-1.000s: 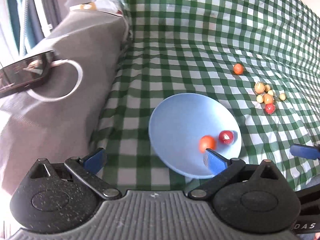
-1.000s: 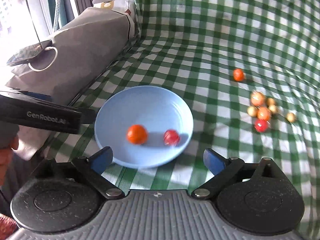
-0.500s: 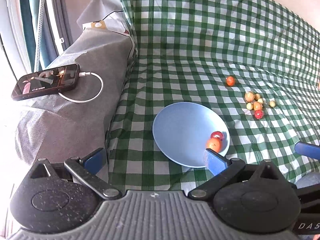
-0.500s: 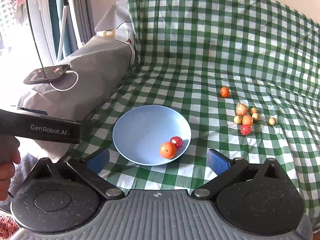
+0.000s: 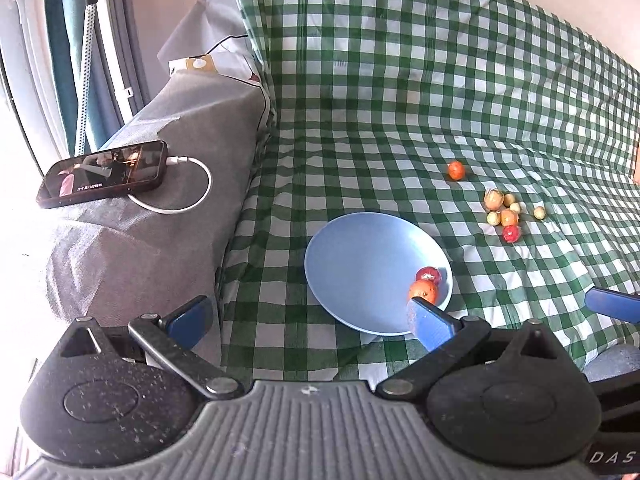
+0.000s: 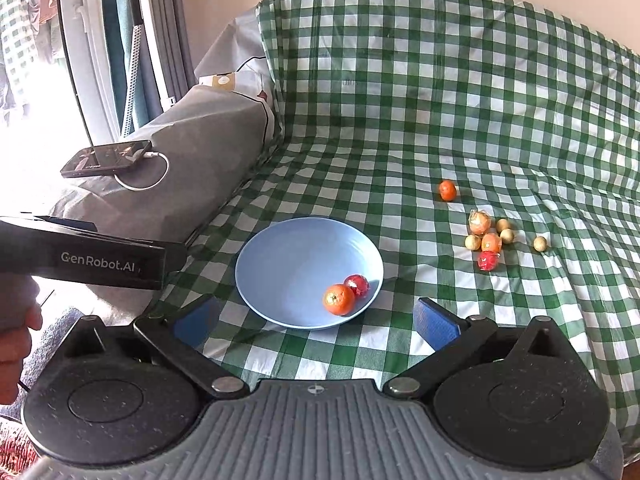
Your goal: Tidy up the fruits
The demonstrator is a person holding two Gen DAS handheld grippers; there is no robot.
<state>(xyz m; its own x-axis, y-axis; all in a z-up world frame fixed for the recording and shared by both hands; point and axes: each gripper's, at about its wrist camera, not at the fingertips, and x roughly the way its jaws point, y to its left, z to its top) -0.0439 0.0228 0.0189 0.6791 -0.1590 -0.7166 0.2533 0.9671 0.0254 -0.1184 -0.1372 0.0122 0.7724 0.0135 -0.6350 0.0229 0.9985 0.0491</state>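
A blue plate (image 5: 360, 256) (image 6: 288, 264) lies on the green checked cloth and holds an orange (image 5: 423, 290) (image 6: 339, 299) and a red fruit (image 5: 429, 273) (image 6: 357, 285) at its near right side. More small fruits lie in a cluster (image 5: 503, 213) (image 6: 489, 237) to the right, with one orange fruit (image 5: 456, 169) (image 6: 447, 190) apart behind them. My left gripper (image 5: 308, 316) is open and empty, near the plate's front. My right gripper (image 6: 316, 322) is open and empty, just before the plate.
A grey covered armrest (image 5: 152, 232) (image 6: 188, 168) rises at the left with a phone (image 5: 104, 172) (image 6: 108, 158) and white cable on it. The sofa back (image 6: 440, 60) rises behind. The left gripper's body (image 6: 88, 258) shows at the left in the right wrist view.
Both grippers have drawn back and up from the plate, so more of the sofa shows. The two fruits have rolled to the plate's near right edge.
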